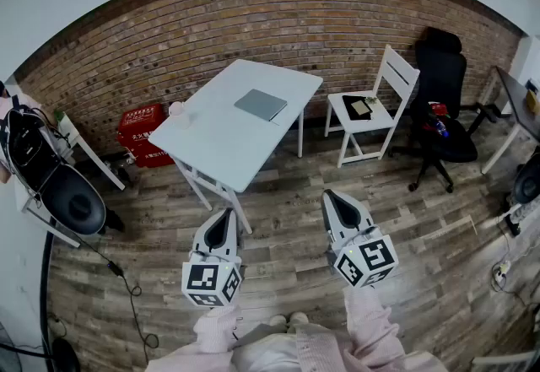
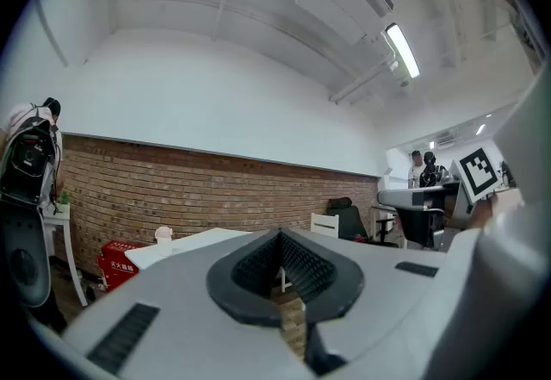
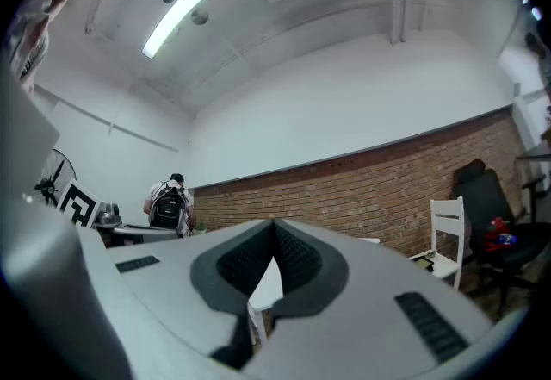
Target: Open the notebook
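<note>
Your left gripper and right gripper, held level side by side above the floor. Each pair of jaws is pressed together at the tips with nothing pinched between them; neither gripper touches anything. The notebook, grey and closed, lies flat near the far end of the white table, ahead of you and well apart from both grippers. A white chair stands to the table's right.
</note>
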Action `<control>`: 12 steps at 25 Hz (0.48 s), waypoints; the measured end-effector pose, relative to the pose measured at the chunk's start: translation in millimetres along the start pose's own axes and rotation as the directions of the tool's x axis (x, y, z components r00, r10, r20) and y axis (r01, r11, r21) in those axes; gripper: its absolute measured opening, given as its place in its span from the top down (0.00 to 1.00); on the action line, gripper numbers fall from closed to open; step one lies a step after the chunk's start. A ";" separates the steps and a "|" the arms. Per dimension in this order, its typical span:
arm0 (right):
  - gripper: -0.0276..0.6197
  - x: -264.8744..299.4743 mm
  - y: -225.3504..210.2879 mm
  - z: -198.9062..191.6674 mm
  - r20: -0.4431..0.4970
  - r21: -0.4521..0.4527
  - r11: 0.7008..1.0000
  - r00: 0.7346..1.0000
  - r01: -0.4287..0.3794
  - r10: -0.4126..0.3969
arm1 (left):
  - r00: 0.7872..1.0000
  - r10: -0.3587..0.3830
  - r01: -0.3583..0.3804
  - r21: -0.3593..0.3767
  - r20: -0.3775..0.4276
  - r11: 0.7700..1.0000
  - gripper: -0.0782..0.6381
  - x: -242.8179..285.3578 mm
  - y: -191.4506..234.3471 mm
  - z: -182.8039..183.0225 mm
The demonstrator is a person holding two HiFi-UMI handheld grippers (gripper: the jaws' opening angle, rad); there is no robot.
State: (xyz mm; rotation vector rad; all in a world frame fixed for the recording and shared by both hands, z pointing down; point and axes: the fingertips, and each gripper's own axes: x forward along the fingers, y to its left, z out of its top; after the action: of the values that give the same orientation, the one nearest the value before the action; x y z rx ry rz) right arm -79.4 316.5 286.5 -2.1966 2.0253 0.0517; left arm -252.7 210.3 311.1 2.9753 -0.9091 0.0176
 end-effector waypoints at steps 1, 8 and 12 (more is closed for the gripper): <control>0.95 -1.0 -2.6 0.2 -0.002 0.000 1.000 1.000 0.002 -0.002 | 1.000 0.002 -0.002 -0.002 0.000 1.000 0.90 0.7 -1.4 0.5; 0.95 1.6 -20.0 -5.9 -0.017 0.026 1.000 1.000 -0.013 0.014 | 1.000 0.004 -0.004 -0.011 0.000 1.000 0.90 15.0 -9.4 -0.4; 0.95 2.4 -29.7 -11.7 -0.015 0.072 0.997 0.999 -0.037 0.038 | 1.000 -0.003 0.003 -0.014 -0.001 1.000 0.90 24.8 -18.6 -5.5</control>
State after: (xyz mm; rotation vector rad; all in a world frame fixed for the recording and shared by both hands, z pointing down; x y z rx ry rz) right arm -50.5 314.8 300.4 -2.1231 2.0442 -0.0341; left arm -221.8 212.0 316.6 2.9635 -0.9002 0.0125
